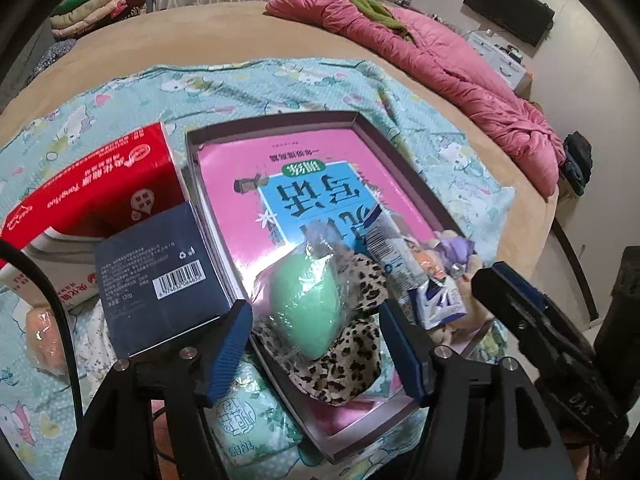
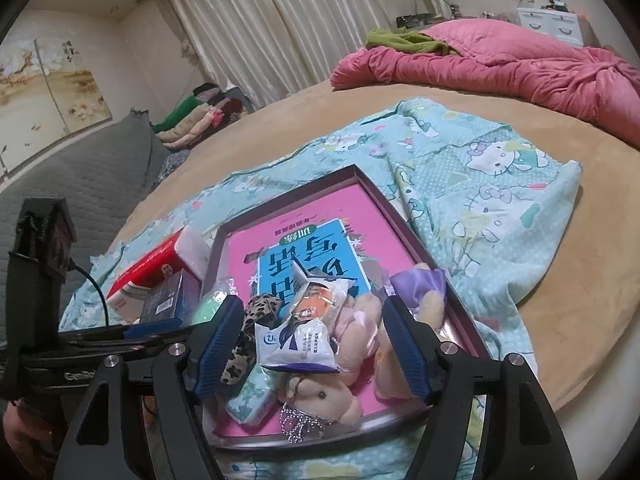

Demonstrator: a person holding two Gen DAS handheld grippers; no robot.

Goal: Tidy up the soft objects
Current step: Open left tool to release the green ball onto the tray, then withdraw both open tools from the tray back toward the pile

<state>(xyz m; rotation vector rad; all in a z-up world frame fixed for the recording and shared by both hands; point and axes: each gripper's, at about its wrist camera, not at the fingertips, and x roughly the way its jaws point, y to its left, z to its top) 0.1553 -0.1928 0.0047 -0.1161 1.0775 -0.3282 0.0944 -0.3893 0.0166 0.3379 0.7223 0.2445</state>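
A shallow grey tray holds a pink book on the Hello Kitty sheet. At its near end lie a green foam egg in clear wrap, a leopard-print cloth, a white-and-blue packet and a beige plush bear. My left gripper is open, its blue pads either side of the green egg and not pressing it. My right gripper is open over the packet and the bear, touching neither. It appears as a dark shape in the left wrist view.
Left of the tray stand a red tissue box and a navy box; a wrapped peach item lies further left. A green tissue pack sits by the tray's near corner. A pink quilt and folded clothes lie beyond.
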